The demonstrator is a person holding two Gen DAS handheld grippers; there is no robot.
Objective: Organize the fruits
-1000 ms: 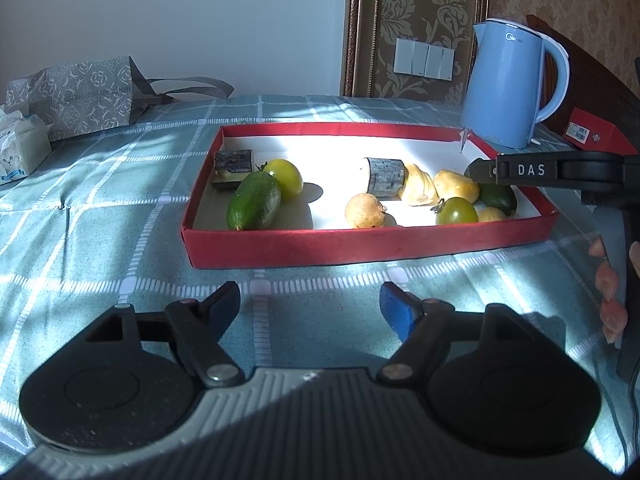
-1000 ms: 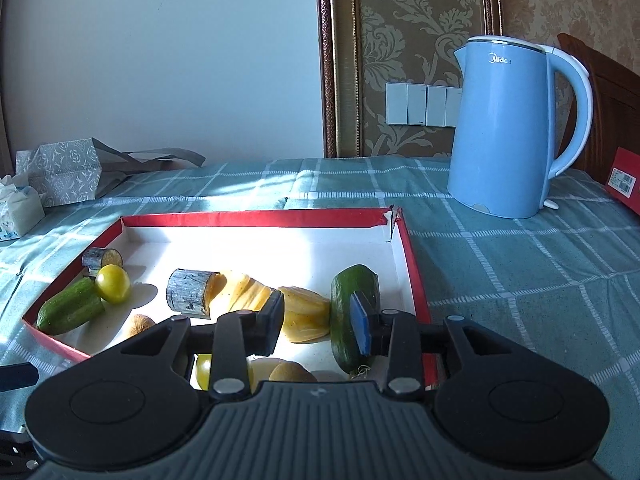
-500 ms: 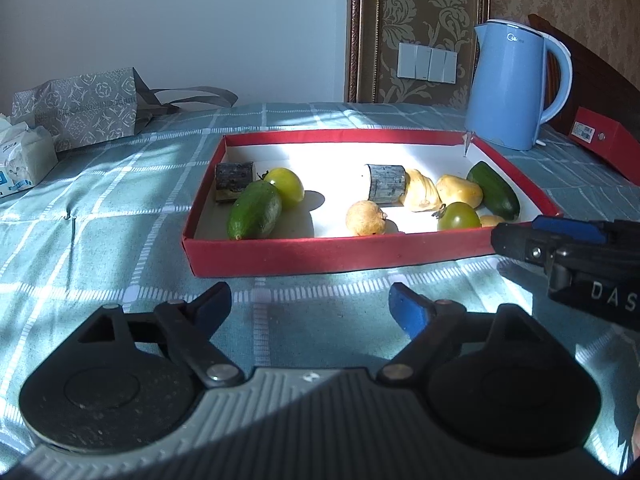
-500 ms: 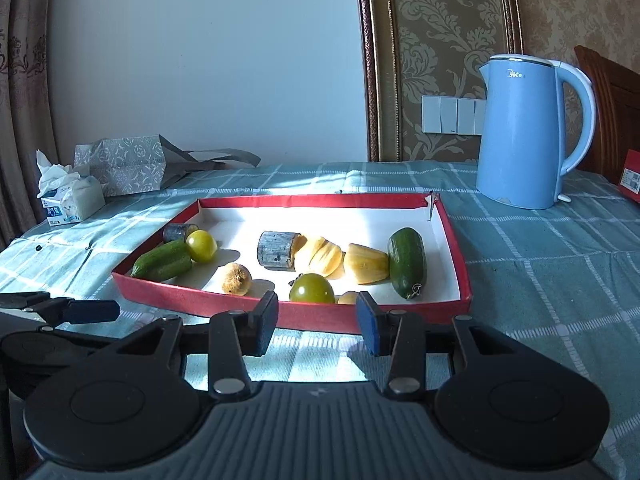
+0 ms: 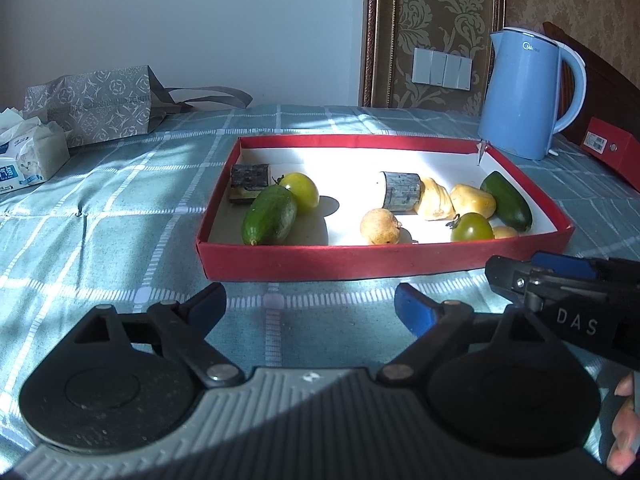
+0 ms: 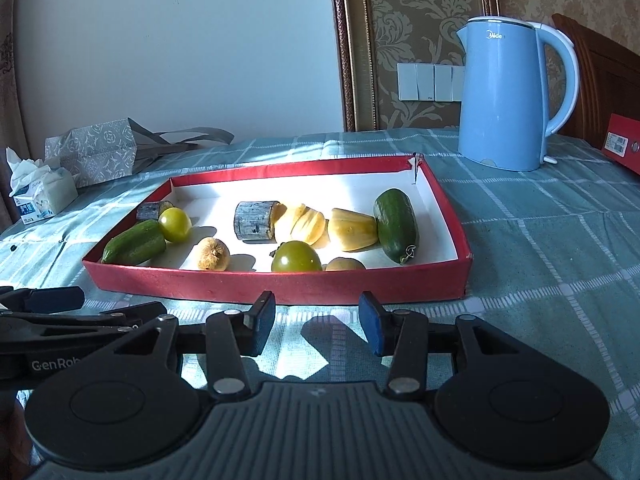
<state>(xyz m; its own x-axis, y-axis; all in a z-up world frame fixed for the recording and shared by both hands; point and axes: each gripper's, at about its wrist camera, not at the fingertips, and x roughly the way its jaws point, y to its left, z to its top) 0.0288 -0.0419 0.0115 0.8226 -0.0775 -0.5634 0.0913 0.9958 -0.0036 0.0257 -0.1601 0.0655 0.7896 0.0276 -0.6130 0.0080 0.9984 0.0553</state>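
A: Where is the red tray [image 5: 360,266] from each claw?

B: It lies on the checked cloth [image 5: 120,216] just ahead of both. The left claw [image 5: 310,304] stands wide open, nothing between its pads; its jaws have just been opening. The right claw [image 6: 316,322] is partly open, also empty, and has just been opening too.

A: How many pieces inside?

B: I count 2 cucumbers [image 6: 396,224], 2 green tomatoes [image 6: 297,258], 2 grey log pieces [image 6: 254,220], 2 yellow ridged fruits [image 6: 352,230] and 2 small tan round ones [image 6: 213,255]. Behind the tray, to the right, stands 1 blue kettle [image 6: 504,96].
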